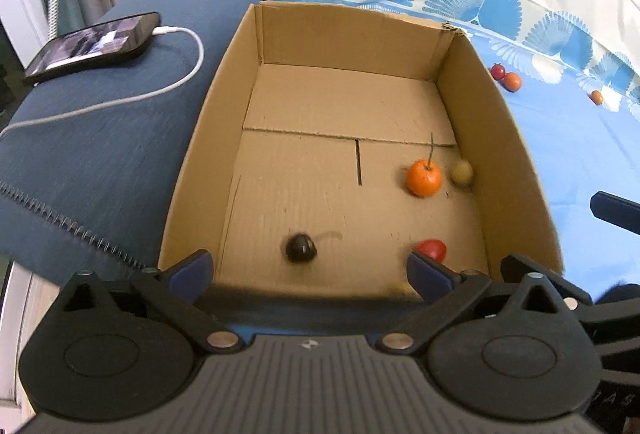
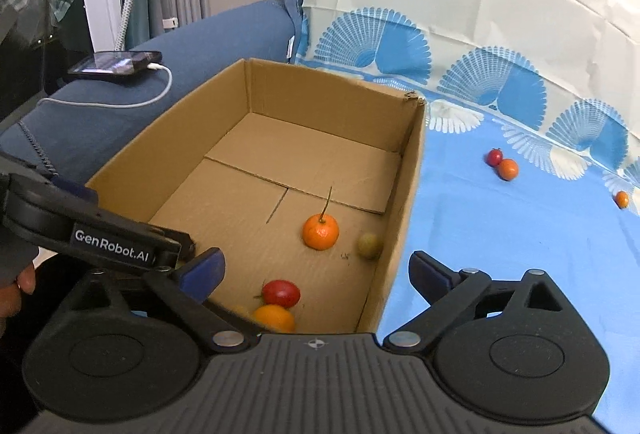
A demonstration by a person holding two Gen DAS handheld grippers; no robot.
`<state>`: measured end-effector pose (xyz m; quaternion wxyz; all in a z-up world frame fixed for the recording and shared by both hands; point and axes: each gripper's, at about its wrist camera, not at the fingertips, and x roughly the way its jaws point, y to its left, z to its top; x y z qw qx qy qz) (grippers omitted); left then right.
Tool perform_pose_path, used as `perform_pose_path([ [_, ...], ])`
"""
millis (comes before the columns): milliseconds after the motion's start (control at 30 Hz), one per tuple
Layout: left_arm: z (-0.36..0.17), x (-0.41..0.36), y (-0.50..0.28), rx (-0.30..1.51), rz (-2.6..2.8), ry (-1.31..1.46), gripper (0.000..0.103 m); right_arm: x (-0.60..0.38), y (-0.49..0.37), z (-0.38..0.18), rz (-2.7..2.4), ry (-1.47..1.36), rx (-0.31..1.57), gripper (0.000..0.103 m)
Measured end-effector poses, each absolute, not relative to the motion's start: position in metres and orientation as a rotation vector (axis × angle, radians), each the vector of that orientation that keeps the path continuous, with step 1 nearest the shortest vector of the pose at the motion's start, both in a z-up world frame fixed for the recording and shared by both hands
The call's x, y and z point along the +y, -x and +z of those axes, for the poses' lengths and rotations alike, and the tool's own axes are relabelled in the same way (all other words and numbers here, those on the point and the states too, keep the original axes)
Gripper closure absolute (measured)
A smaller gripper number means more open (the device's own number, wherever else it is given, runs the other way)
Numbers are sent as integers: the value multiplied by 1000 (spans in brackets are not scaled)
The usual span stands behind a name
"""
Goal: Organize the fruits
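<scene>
"GenRobot.AI" was printed in white on the left gripper. Both it and the right gripper were spread wide, nothing held. In the cardboard box lay a stemmed orange, a red tomato and a dark fruit.

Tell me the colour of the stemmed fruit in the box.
Orange fruit with a thin stem; clearest in the right wrist view.

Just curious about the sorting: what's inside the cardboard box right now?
Inside the box: a stemmed orange, a green fruit, a red fruit, another orange fruit and a dark fruit. The gripper covers the near corner.
</scene>
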<state>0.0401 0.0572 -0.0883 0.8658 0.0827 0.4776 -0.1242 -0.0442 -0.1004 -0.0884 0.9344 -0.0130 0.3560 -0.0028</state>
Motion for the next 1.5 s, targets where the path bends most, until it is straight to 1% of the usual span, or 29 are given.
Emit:
perform_pose_path([
  [367, -63, 65, 12, 949, -246, -151, 0, -89, 96, -62, -21, 20, 660, 2],
  [767, -31, 66, 53, 837, -232, -163, 0, -85, 141, -40, -27, 11, 560, 1],
  [1100, -17, 65, 73, 795, -233, -163, 0, -87, 164, -31, -33, 5, 511, 1],
  [1500, -14, 63, 79, 787, -224, -174, 0, -91, 171, -31, -24, -6, 498, 1],
])
